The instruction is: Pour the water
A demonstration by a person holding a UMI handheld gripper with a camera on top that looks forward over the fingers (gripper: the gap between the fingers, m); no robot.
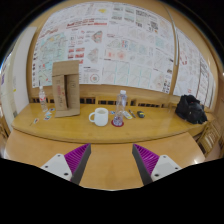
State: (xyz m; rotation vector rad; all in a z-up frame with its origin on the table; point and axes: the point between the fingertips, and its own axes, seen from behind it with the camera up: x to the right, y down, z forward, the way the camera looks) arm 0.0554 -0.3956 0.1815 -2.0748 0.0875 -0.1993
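A clear water bottle (122, 101) with a white cap stands upright on the wooden table (110, 135), far beyond my fingers. A white mug (99, 116) stands just to its left, handle toward the left. My gripper (112, 159) is open and empty, low over the near part of the table. Its purple pads (76, 156) are wide apart with bare wood between them. The bottle and mug are well ahead of the fingertips.
A tall cardboard box (66, 88) stands at the back left with a small bottle (43, 102) beside it. A small round object (118, 122) lies at the bottle's foot. A black bag (191, 109) sits at the right. Poster-covered wall (110, 45) behind.
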